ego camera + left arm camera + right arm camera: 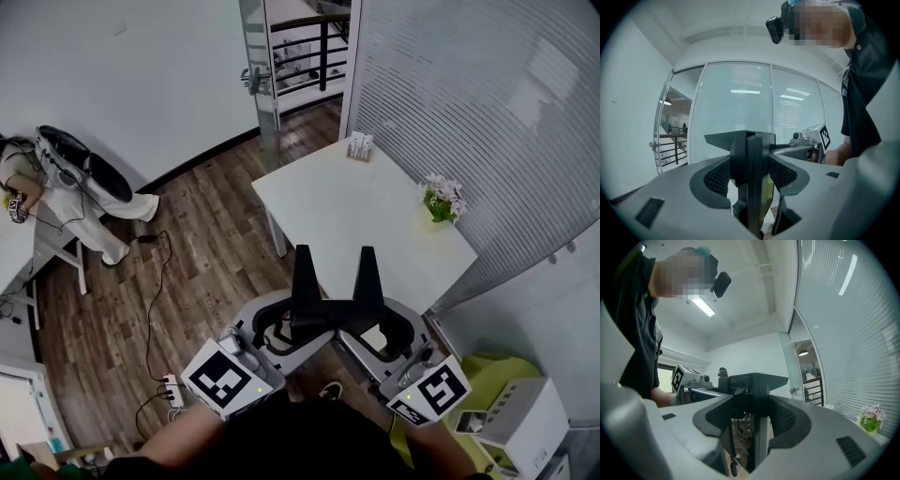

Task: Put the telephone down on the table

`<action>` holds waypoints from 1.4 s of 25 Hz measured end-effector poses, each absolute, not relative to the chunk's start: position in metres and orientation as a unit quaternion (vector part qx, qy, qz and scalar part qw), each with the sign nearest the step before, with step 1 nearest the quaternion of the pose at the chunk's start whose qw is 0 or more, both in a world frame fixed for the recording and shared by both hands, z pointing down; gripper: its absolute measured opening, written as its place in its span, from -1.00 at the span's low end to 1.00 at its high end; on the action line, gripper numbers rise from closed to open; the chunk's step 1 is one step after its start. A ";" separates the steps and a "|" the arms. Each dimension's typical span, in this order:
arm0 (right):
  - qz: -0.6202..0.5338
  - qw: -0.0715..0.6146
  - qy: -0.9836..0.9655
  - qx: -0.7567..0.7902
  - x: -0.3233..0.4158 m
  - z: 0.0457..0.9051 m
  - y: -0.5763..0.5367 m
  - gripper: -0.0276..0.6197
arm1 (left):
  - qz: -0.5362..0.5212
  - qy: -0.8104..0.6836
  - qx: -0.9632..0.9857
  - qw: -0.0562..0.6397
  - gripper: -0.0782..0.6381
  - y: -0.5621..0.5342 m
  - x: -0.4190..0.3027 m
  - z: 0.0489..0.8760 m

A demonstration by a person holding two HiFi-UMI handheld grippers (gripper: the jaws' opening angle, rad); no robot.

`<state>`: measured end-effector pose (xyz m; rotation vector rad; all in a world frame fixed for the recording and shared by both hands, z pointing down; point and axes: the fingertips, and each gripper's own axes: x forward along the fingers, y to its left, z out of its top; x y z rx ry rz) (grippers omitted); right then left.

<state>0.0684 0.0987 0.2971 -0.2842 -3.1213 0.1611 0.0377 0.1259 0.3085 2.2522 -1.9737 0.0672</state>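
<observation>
**A:** How far is the job getting on?

**B:** It isn't starting yet, as I'm judging it. The left gripper (pixel 303 274) and the right gripper (pixel 367 272) are hanging side by side close to the person's body. Their jaws are aiming toward twelve o'clock, and each pair is pressed together and gripping nothing.

**A:** And the telephone?

**B:** I'm not finding it in any view. The white table (pixel 356 220) is lying at twelve o'clock, carrying only a small card holder (pixel 360 146) at its far corner and a flower pot (pixel 442 200) toward two o'clock. A white boxy unit (pixel 525 422) is sitting at four o'clock on a yellow-green surface. Whether that's the phone, I can't tell.

**A:** So which way is it pointing, and how is its long axis lying?

**B:** Nothing is showing that. By my reckoning everything is waiting to be done: finding it, gripping it and setting it down.
</observation>
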 end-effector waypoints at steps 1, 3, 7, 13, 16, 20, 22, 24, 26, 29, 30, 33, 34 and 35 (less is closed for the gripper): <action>0.049 0.003 -0.995 -0.086 0.059 0.297 0.099 -0.14 | 0.023 -0.654 0.753 0.072 -0.07 0.126 0.028 0.309; 0.043 0.005 -0.996 -0.075 0.038 0.297 0.099 -0.14 | 0.020 -0.645 0.761 0.072 -0.07 0.125 0.007 0.309; 0.038 0.006 -0.998 -0.048 -0.004 0.296 0.098 -0.14 | 0.019 -0.623 0.779 0.068 -0.07 0.121 -0.036 0.308; 0.042 0.006 -0.999 -0.012 -0.074 0.293 0.105 -0.14 | 0.022 -0.594 0.802 0.065 -0.07 0.126 -0.108 0.305; 0.045 0.008 -0.999 0.005 -0.105 0.296 0.111 -0.14 | 0.023 -0.579 0.812 0.069 -0.07 0.131 -0.139 0.308; 0.057 0.013 -0.998 0.027 -0.131 0.302 0.115 -0.14 | 0.024 -0.561 0.824 0.072 -0.07 0.134 -0.167 0.314; 0.059 0.014 -0.997 0.038 -0.140 0.304 0.115 -0.14 | 0.023 -0.553 0.829 0.074 -0.07 0.133 -0.176 0.316; 0.059 0.018 -0.997 0.048 -0.147 0.308 0.114 -0.14 | 0.022 -0.546 0.834 0.077 -0.07 0.132 -0.183 0.320; 0.061 0.022 -0.996 0.055 -0.151 0.310 0.113 -0.14 | 0.020 -0.539 0.838 0.079 -0.07 0.130 -0.188 0.322; 0.063 0.025 -0.996 0.066 -0.156 0.314 0.108 -0.14 | 0.016 -0.531 0.843 0.084 -0.07 0.124 -0.192 0.326; 0.064 0.026 -0.995 0.069 -0.157 0.315 0.104 -0.14 | 0.017 -0.528 0.845 0.086 -0.07 0.121 -0.194 0.328; 0.068 0.027 -0.994 0.077 -0.160 0.320 0.092 -0.14 | 0.018 -0.521 0.849 0.088 -0.07 0.108 -0.197 0.332; 0.070 0.027 -0.994 0.079 -0.162 0.321 0.088 -0.14 | 0.017 -0.519 0.850 0.089 -0.07 0.104 -0.199 0.333; 0.071 0.026 -0.994 0.081 -0.163 0.321 0.084 -0.14 | 0.018 -0.518 0.850 0.089 -0.07 0.100 -0.200 0.333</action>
